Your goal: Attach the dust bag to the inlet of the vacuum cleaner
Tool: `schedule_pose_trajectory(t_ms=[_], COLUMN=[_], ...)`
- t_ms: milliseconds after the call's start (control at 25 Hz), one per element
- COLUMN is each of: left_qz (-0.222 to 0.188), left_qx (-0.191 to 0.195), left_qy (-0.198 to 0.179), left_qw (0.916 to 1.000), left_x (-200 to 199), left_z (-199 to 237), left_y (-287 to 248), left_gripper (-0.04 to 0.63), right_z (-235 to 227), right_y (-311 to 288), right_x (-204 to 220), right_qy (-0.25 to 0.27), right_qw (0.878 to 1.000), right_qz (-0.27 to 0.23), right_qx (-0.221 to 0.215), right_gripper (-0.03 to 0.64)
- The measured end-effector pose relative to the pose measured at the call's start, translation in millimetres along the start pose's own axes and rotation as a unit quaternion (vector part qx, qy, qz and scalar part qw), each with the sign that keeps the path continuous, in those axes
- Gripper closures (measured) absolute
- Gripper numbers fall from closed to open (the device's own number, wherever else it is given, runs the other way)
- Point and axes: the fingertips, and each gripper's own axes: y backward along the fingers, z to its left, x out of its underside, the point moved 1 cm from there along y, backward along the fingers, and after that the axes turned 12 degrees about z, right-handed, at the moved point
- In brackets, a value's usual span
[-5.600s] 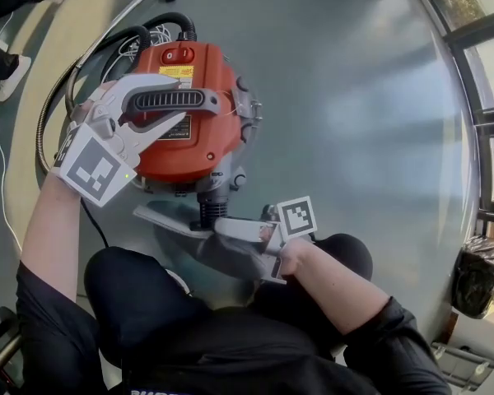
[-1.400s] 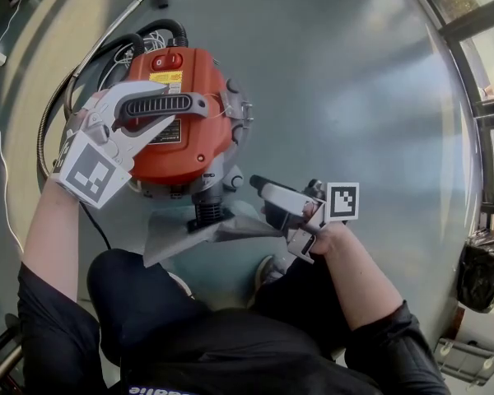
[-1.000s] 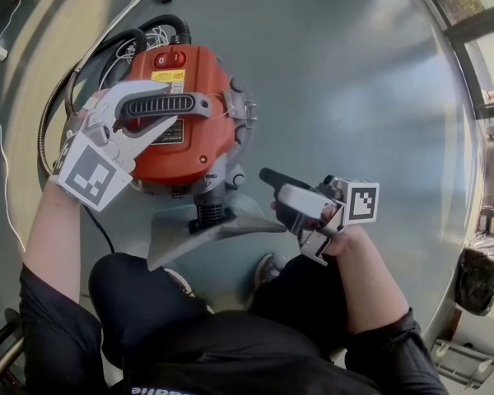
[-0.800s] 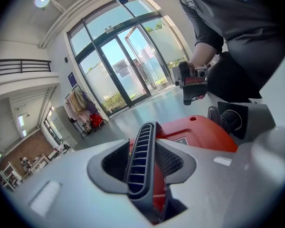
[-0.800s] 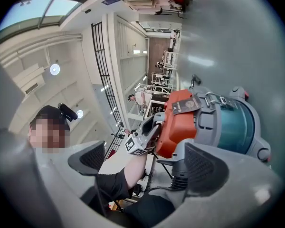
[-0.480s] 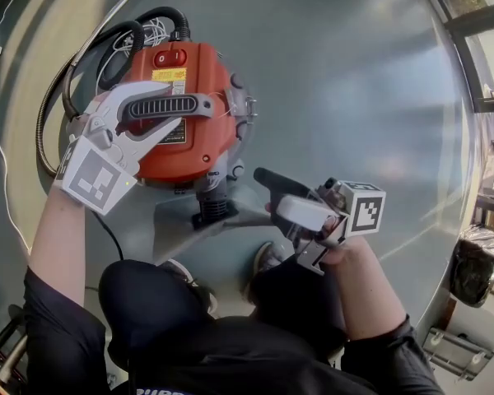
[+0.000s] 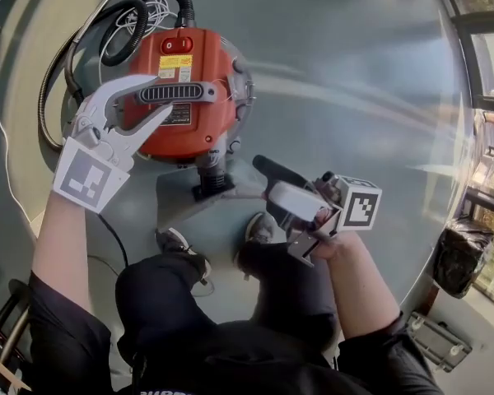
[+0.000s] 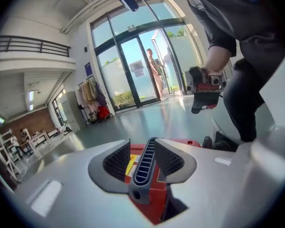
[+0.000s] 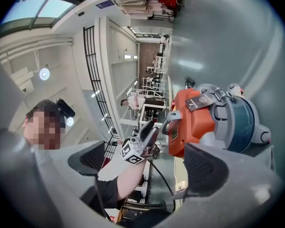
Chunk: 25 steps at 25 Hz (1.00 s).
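A glossy grey-green floor (image 7: 370, 72) fills the head view, and the left gripper view shows tall glass doors (image 8: 137, 70) beyond it. The round orange-topped vacuum cleaner (image 7: 189, 64) stands at about 11 o'clock in the head view, with a black ribbed hose (image 7: 128, 31) looped at its 12 o'clock.

The flat grey dust bag (image 7: 181, 202) lies on the floor at the vacuum's 6 o'clock. Its near end is up against the black ribbed inlet (image 7: 212, 183); whether it is fully seated there cannot be told.

The left gripper (image 7: 163, 95) reaches in from 8 o'clock and straddles the vacuum's grey slotted carry handle (image 7: 189, 94). Its jaws have just been closing a little with the handle between them. One pad sits against the handle, and a sliver of gap shows at the other.

The right gripper (image 7: 267, 189) hangs in the air at the vacuum's 4 o'clock, apart from the bag. It is spread wide with nothing in it.
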Motion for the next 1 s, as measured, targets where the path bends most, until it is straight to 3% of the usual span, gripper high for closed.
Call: schedule_pose_trajectory(t_ms=[160,600,800,1000], left_qz=[-0.005,0.025,0.032,0.024], left_qx=[-0.018,-0.012,-0.010,-0.018], left_qy=[0.063,0.148,0.178,0.228], left_qw=[0.9978,0.9886,0.9835,0.9733], left_x=[-29,-116,-150,-190], left_z=[7,-22,-34,-55], left_y=[39,173,219,266], left_gripper=[0.425,0.430,0.431,0.436], right_z=[38,169,205,252], right_y=[-10,-5,13,25], right_x=[9,28,34,58], right_qy=[0.019,0.025,0.019,0.018], right_qw=[0.999,0.998,0.997,0.996], right_qz=[0.021,0.032,0.026,0.033], right_qx=[0.025,0.043,0.069,0.079], right_gripper=[0.109,0.110,0.110,0.121])
